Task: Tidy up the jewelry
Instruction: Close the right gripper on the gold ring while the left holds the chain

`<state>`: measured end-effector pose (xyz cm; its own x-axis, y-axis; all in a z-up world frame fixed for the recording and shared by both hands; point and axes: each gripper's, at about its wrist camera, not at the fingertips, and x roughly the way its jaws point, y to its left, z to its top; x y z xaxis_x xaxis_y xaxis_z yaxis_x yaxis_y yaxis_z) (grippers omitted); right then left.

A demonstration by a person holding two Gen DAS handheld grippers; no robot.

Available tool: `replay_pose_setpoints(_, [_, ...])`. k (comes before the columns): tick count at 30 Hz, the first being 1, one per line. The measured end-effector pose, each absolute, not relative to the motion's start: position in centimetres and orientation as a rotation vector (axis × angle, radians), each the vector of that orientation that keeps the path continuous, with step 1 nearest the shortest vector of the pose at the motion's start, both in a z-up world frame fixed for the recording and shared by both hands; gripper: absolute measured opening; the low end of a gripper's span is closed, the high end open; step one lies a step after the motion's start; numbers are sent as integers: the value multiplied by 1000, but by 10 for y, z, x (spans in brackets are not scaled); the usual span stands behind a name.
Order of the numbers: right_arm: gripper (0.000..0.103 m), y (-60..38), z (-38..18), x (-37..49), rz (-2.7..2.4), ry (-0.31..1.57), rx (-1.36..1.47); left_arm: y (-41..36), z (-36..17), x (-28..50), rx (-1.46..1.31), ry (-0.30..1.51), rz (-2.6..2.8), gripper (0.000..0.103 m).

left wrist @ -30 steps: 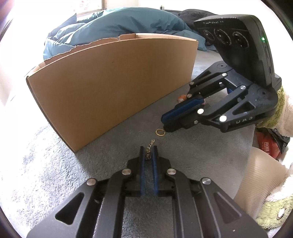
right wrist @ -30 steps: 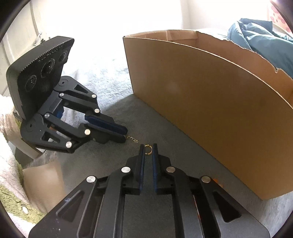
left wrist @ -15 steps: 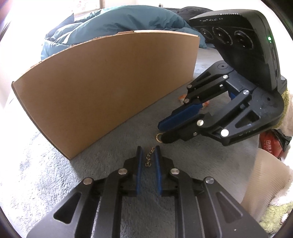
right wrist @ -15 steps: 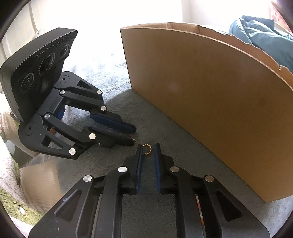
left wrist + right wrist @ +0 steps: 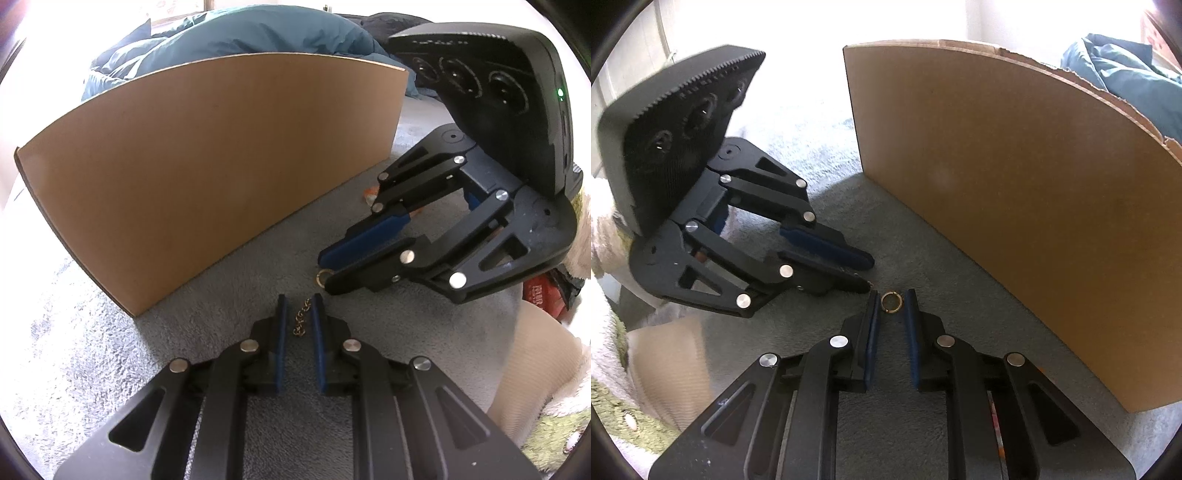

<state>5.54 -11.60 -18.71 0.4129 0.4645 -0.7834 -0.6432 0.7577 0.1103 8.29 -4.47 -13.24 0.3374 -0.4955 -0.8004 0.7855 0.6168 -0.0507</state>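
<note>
Beside the cardboard box (image 5: 1015, 192), right gripper (image 5: 892, 301) jaws straddle the ring (image 5: 891, 301).

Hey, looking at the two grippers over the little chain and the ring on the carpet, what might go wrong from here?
The gold ring lies loose between the right gripper jaws, which are opening, so it may stay on the grey carpet or roll off. The short chain sits between the left gripper jaws with gaps either side; a lift could leave it. Both grippers' tips nearly meet and might bump.
</note>
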Motion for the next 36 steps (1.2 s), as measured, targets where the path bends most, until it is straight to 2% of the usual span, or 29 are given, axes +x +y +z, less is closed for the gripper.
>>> replay_pose_setpoints(12, [15,-103,-192,50,700,898,-291,-39,-137,90,376,889,-861,11])
replay_pose_setpoints(17, [12,-108,-193,50,690,892,-269,-40,-138,90,375,889,-861,10])
replay_pose_setpoints(36, [12,-120,-195,61,679,913,-274,-45,-142,87,390,893,-853,11])
